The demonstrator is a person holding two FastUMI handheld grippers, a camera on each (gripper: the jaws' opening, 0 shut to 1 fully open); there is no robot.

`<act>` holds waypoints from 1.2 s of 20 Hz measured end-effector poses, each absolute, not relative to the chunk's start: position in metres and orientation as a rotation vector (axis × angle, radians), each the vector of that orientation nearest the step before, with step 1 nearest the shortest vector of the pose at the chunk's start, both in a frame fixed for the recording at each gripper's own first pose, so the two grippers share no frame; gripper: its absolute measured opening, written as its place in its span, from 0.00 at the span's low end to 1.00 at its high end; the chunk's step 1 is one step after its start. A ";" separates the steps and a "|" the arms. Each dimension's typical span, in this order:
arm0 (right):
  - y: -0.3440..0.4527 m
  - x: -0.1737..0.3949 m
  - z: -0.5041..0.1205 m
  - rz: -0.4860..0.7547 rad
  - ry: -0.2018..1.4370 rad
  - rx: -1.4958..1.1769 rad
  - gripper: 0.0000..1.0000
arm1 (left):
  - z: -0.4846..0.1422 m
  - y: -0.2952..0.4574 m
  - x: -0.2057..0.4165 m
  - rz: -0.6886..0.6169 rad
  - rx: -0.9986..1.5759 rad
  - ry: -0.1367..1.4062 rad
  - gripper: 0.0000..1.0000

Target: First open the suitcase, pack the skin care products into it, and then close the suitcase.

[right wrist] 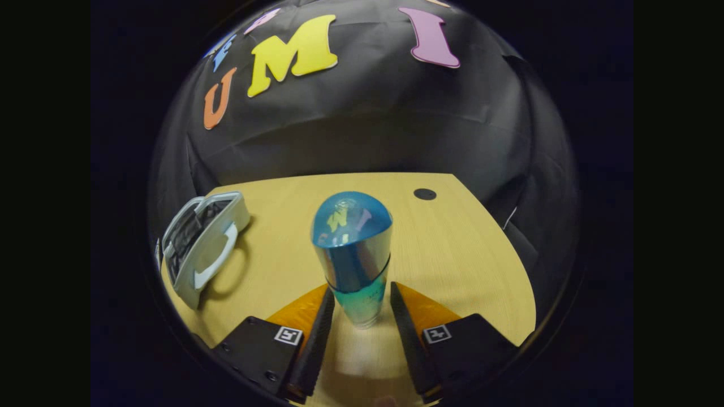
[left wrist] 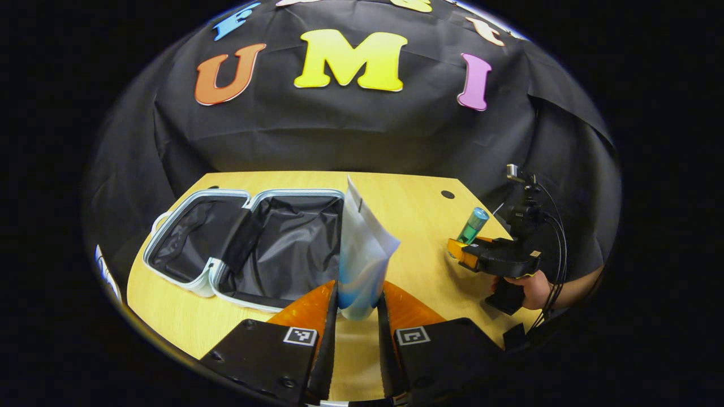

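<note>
The suitcase point(left wrist: 249, 249) lies open on the table's point(left wrist: 418, 226) left side; the left gripper point(left wrist: 357, 308) pinches an upright white pouch point(left wrist: 362, 254) just beside it. On the right, the right gripper point(right wrist: 362, 316) clamps a teal bottle point(right wrist: 353, 254) standing upright above the table.

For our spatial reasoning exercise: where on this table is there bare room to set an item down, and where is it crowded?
Bare wood lies between the open suitcase and the right gripper, and along the table toward its round hole. The left side is crowded by the suitcase; its dark lined halves look empty.
</note>
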State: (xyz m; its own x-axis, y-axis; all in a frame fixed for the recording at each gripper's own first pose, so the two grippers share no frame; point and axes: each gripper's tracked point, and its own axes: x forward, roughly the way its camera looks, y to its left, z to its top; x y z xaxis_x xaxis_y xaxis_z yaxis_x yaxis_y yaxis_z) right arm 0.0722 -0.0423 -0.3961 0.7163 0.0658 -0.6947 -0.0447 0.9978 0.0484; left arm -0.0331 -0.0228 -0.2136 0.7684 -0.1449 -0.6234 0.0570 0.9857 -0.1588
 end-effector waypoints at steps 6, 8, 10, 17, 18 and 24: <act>-0.033 0.071 -0.384 0.077 0.827 0.101 0.34 | -0.227 0.040 -0.022 -0.046 -0.189 0.764 0.36; -0.022 0.068 -0.364 0.119 0.814 0.116 0.33 | -0.232 0.062 -0.014 -0.047 -0.208 0.803 0.36; -0.009 0.059 -0.338 0.187 0.813 0.141 0.33 | -0.240 0.076 -0.007 -0.065 -0.239 0.866 0.36; 0.012 0.007 -0.258 0.352 0.832 0.227 0.33 | -0.296 0.101 0.016 -0.169 -0.313 1.151 0.35; 0.011 -0.001 -0.250 0.354 0.832 0.238 0.33 | -0.305 0.103 0.019 -0.176 -0.319 1.191 0.35; -0.007 -0.029 -0.216 0.308 0.804 0.296 0.33 | -0.347 0.113 0.024 -0.192 -0.293 1.448 0.34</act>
State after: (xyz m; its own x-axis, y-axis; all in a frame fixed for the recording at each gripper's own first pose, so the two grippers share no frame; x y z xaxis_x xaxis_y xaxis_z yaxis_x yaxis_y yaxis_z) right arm -0.0290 -0.0071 -0.2164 0.6544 0.3781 -0.6548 -0.1561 0.9149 0.3723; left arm 0.0236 0.1127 -0.3473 0.1165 -0.3046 -0.9453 -0.0470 0.9491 -0.3116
